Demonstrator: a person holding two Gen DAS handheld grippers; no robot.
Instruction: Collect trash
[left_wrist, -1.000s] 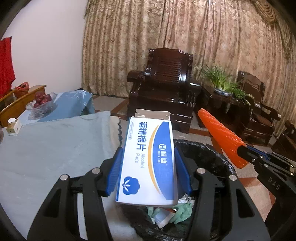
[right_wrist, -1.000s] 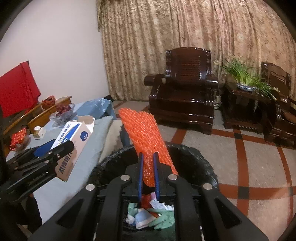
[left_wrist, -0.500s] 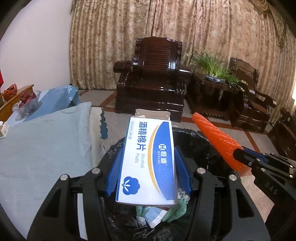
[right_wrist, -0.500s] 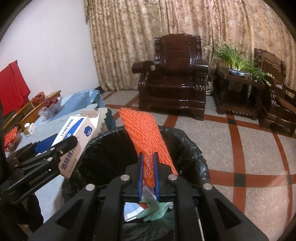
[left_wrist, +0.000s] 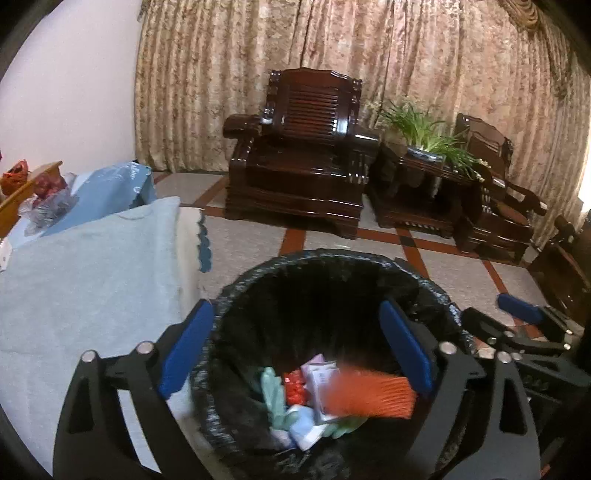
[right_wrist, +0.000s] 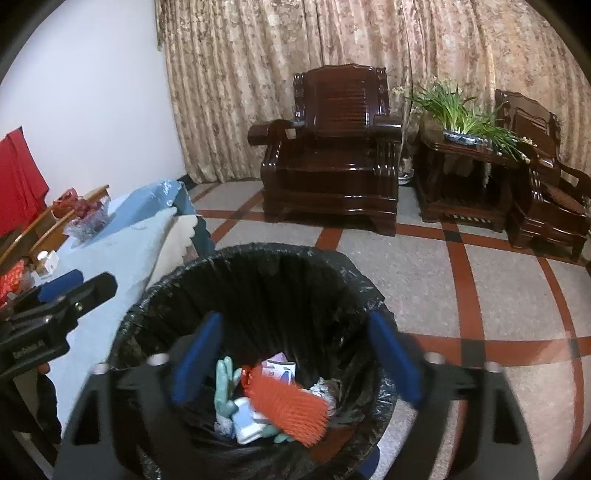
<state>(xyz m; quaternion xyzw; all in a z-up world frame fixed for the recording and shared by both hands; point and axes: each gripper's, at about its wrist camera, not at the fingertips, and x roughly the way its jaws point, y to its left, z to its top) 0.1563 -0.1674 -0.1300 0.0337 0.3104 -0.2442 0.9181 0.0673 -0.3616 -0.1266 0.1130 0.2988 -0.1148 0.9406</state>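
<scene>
- Both tools hang over the black-lined trash bin (left_wrist: 332, 269), and both have just been opening — jaws stand wide now, nothing between them.
- Left tool (left_wrist: 295, 347) is empty, its blue pads straddling the bin's mouth; the right tool (right_wrist: 295, 354) gapes just the same over the other side.
- The orange mesh sleeve (right_wrist: 286, 406) lies down inside the bin on top of the pile, below and between the right tool's pads, well clear of them.
- Beside it sit a pale green glove (right_wrist: 225, 387) and a small white-and-purple box (right_wrist: 280, 369), all in the liner.
- To finish this drop well, I'd say: keep the jaws spread, lift straight up so no pad snags the liner's rim, then swing toward the blue-covered counter (left_wrist: 92, 266) on the left.
- The left-hand drop is blurred among the rubbish; I cannot pick it out for sure.
</scene>
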